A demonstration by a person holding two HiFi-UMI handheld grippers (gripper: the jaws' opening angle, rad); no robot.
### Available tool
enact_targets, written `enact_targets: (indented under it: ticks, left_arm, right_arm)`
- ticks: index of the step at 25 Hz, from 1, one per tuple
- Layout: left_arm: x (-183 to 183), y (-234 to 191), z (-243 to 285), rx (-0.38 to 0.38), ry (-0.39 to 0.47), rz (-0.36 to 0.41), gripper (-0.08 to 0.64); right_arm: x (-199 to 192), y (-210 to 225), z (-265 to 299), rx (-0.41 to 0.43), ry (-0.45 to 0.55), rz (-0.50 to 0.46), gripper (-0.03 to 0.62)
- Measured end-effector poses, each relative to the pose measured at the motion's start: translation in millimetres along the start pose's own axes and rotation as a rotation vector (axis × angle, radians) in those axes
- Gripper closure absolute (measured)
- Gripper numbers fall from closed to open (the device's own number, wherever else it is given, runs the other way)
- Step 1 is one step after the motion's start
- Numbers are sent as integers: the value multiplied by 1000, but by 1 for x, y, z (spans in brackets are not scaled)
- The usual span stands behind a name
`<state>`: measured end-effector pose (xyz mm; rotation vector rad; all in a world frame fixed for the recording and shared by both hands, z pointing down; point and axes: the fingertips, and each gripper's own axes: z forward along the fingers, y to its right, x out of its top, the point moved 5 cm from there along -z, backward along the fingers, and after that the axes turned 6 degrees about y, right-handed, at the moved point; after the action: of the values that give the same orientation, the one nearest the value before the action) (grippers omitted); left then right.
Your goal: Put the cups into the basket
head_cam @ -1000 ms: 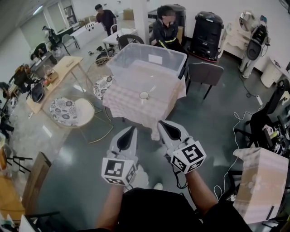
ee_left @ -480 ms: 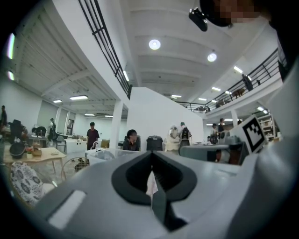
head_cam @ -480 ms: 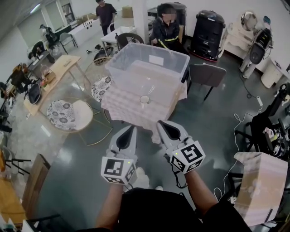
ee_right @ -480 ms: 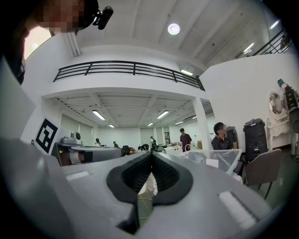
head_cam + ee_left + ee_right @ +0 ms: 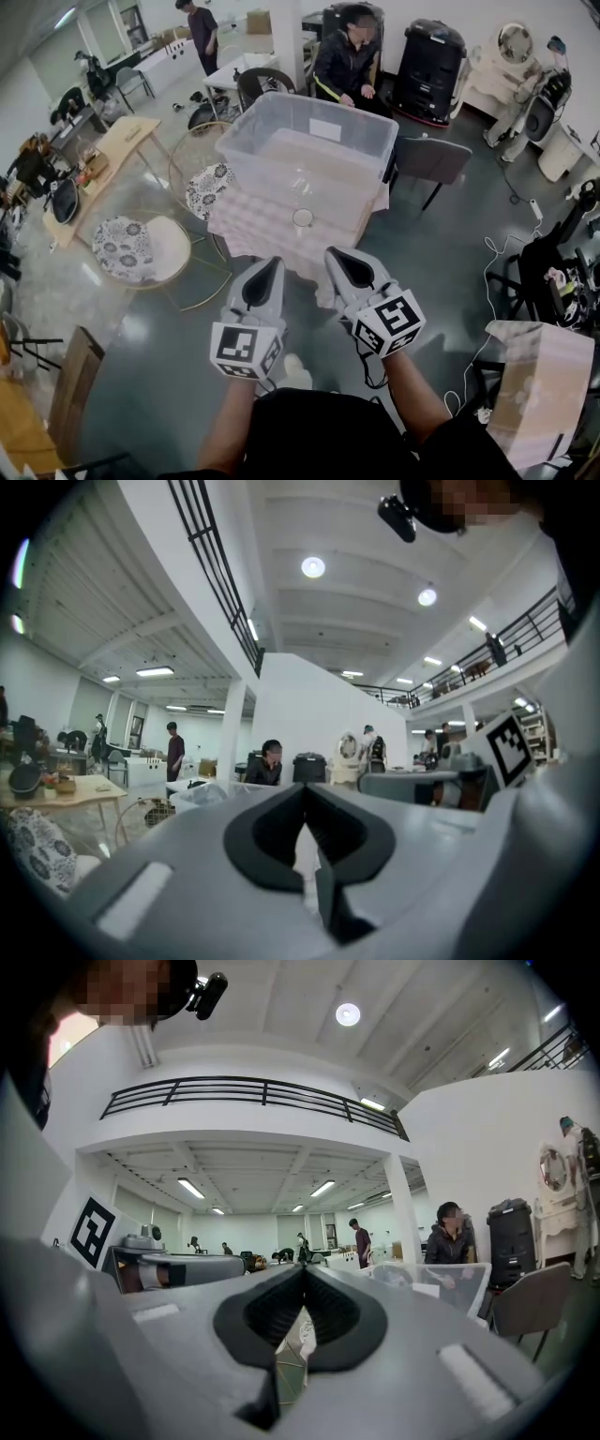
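A small clear cup (image 5: pixel 302 217) stands on the table with a pale checked cloth (image 5: pixel 246 225), just in front of the basket. The basket (image 5: pixel 246 139) is a large clear plastic bin on the same table, and its wall also shows in the right gripper view (image 5: pixel 441 1283). My left gripper (image 5: pixel 274 264) and right gripper (image 5: pixel 333 255) are held side by side at chest height, well short of the table. Both are shut with nothing between their jaws, as the left gripper view (image 5: pixel 305 794) and the right gripper view (image 5: pixel 303 1271) confirm.
A person (image 5: pixel 345 58) sits behind the table and a grey chair (image 5: pixel 429 157) stands to its right. Round stools with floral cushions (image 5: pixel 127 248) and a wooden table (image 5: pixel 105 150) are at the left. A cloth-covered box (image 5: pixel 536 375) and floor cables lie at the right.
The table and basket have come lower and slightly nearer in the head view. Both grippers keep their place and stay shut. The standing person at the back has walked left.
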<state>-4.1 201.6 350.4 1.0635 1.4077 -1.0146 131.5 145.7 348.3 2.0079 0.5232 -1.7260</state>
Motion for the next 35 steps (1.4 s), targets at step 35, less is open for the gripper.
enact_targets:
  ticks: [35]
  left_arm:
    - [-7,-123,44,-108,10,-67,555]
  right_arm:
    - [-9,3,114,-121,-7,-46,591]
